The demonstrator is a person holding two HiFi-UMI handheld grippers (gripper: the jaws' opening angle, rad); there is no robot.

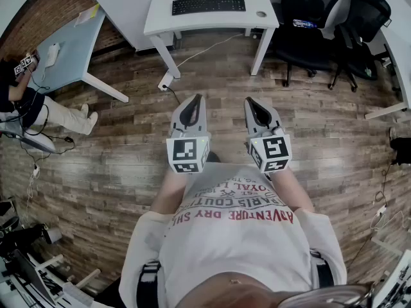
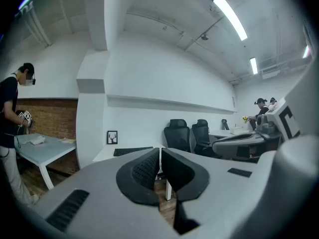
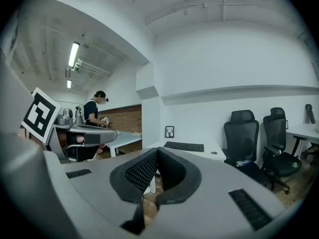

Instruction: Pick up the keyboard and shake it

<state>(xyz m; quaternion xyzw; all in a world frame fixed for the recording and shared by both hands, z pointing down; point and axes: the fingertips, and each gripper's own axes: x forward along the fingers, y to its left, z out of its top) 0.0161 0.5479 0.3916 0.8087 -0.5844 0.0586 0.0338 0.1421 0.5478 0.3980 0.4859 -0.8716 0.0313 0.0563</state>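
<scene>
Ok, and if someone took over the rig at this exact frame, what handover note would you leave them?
Left gripper: shut, empty, held out over the wood floor.
Right gripper: shut, empty, beside the left one.
Keyboard: lying flat on the white desk ahead, untouched, probably out of reach from here.
Done: nothing yet.
Left: step up to the desk, open the jaws, grip the keyboard, lift it and shake it.

Matt plastic keyboard (image 1: 208,5), wood-plank floor (image 1: 128,165)
</scene>
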